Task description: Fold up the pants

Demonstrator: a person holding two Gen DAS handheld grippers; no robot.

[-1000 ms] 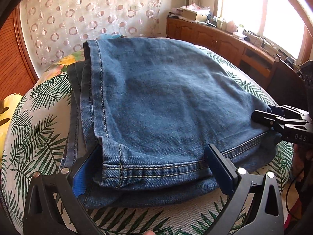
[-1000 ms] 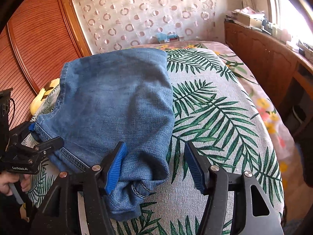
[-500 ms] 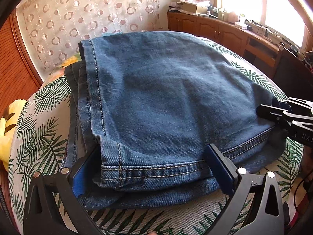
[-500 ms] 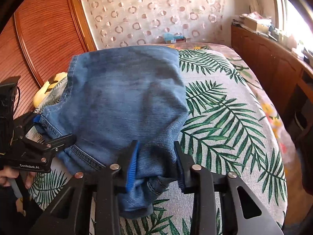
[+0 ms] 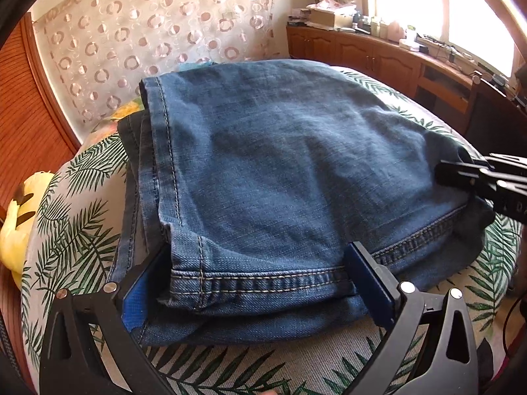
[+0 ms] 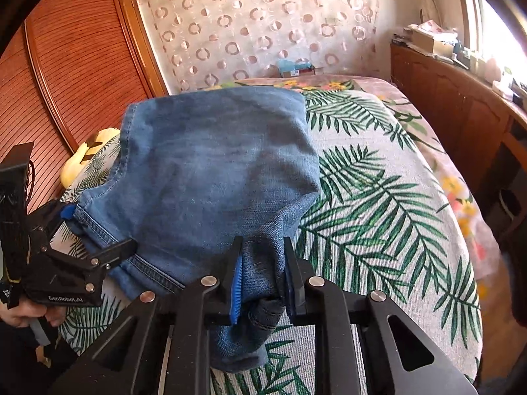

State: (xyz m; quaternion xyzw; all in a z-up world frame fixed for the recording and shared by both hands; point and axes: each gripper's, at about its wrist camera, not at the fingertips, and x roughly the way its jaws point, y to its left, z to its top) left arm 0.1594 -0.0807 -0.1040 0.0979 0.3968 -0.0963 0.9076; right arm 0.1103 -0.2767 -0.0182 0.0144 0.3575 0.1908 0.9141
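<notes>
Palm-print bedspread (image 6: 378,204); folded jeans (image 5: 296,171); left gripper (image 5: 257,283) jaws spread, right gripper (image 6: 262,273) pinching denim.

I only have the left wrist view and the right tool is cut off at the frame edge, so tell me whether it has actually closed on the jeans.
Observer: Yes. In the right wrist view the right tool is shut on a bunched corner of the jeans.
Operator: Is any denim hanging loose below that grip?
Observer: Yes, a fold droops below the pads onto the palm-leaf bedspread.
Operator: And my left tool, seen from over there?
Observer: The left tool sits at the stitched hem, jaws spread wide around the edge, not pinching.
Operator: Anything beyond the jeans on that side?
Observer: A yellow plush toy lies by the wooden louvred door.
</notes>
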